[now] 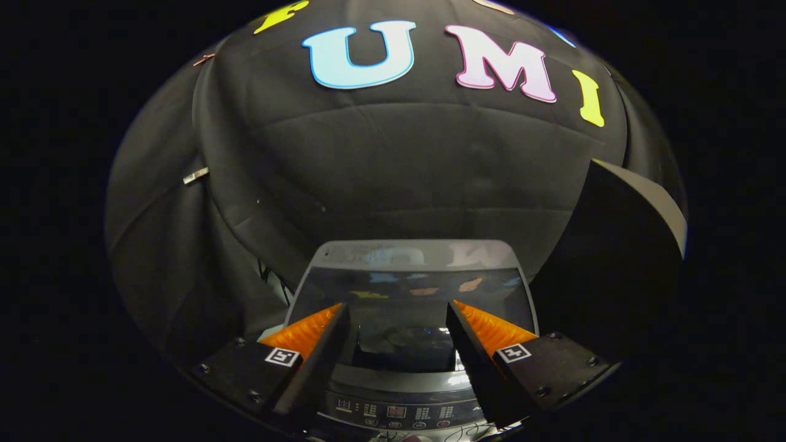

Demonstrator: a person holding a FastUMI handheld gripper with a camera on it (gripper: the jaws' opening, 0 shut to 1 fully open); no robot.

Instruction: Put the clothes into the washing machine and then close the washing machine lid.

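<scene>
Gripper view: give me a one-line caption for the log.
Open gripper held empty above the washing machine, whose glass lid lies closed, control panel nearest the fingers.

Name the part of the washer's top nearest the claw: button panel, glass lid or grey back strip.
The button panel, under the open claw's fingers; the lid lies ahead, the strip beyond it.

Washing machine (405, 294) base hidden (control panel (399, 414) markings unreadable).

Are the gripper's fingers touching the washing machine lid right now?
Cannot tell. In the gripper view the gripper is open, its fingers overlapping the shut glass washing machine lid, but looking along them shows neither contact nor a gap.
</scene>
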